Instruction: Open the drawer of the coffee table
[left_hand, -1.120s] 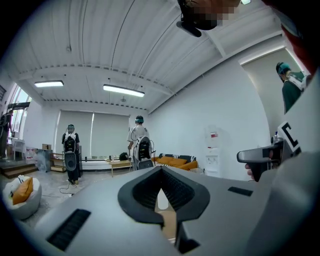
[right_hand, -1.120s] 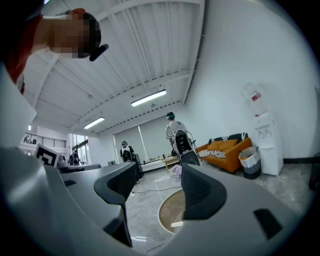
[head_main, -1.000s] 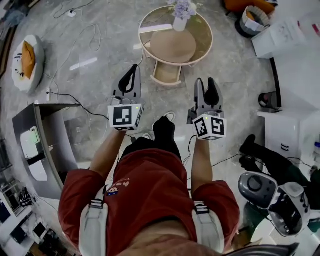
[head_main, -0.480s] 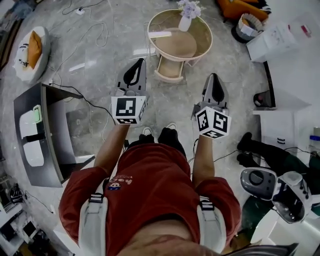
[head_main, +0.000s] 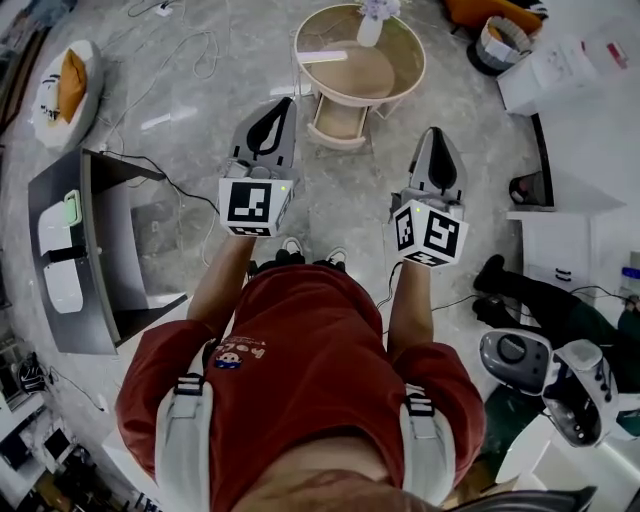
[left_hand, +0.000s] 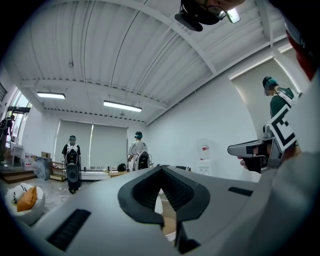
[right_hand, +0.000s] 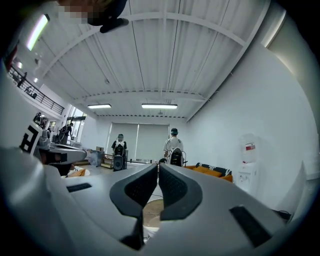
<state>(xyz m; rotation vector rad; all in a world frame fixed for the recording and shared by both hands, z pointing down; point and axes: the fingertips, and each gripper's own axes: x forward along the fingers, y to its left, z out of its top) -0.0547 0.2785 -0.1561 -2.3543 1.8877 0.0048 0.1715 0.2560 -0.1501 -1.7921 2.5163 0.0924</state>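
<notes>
The left tongs (head_main: 281, 104) and right tongs (head_main: 433, 133), both closed and empty, hang short of the round beige glass-topped coffee table (head_main: 405, 80). Its pale drawer (head_main: 335, 122), at the near edge, looks already out. Otherwise, pinch its front lip and pull straight. Only the head view shows the drawer; the gripper views catch slivers of table.

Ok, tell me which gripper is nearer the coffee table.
Left. The left gripper points at the coffee table's near left edge; the right gripper hangs further back, off its right side.
</notes>
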